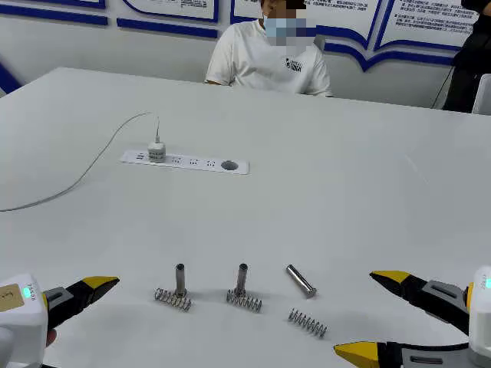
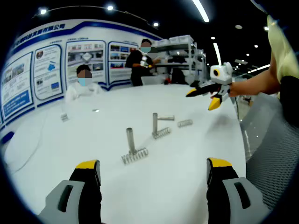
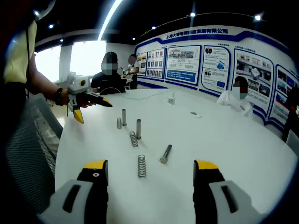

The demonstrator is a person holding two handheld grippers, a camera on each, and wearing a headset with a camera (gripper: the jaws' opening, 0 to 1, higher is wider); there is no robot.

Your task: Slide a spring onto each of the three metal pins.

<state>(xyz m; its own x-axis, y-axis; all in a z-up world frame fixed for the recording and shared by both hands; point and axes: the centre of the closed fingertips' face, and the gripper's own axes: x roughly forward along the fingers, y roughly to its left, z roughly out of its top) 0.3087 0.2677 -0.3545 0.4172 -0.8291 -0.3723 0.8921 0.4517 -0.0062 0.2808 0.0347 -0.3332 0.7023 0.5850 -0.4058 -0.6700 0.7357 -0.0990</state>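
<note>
Left gripper (image 2: 153,163) and right gripper (image 1: 370,314) — white bodies, black jaws, yellow tips.

shiny metal pins (image 1: 241,279), matt table (image 1: 368,207)

I face a wide white table (image 1: 368,199). On its far part lies a long white power strip (image 1: 192,162), with a small round white plug (image 1: 156,150) standing near its left end. A thin white cable (image 1: 92,165) curves from the plug towards the table's left edge. Across from me sits a person in a white T-shirt (image 1: 265,61), with blue-and-white wall display boards (image 1: 418,23) behind. In my right gripper view, a grey mesh chair back (image 3: 32,154) stands beside the table.
</note>
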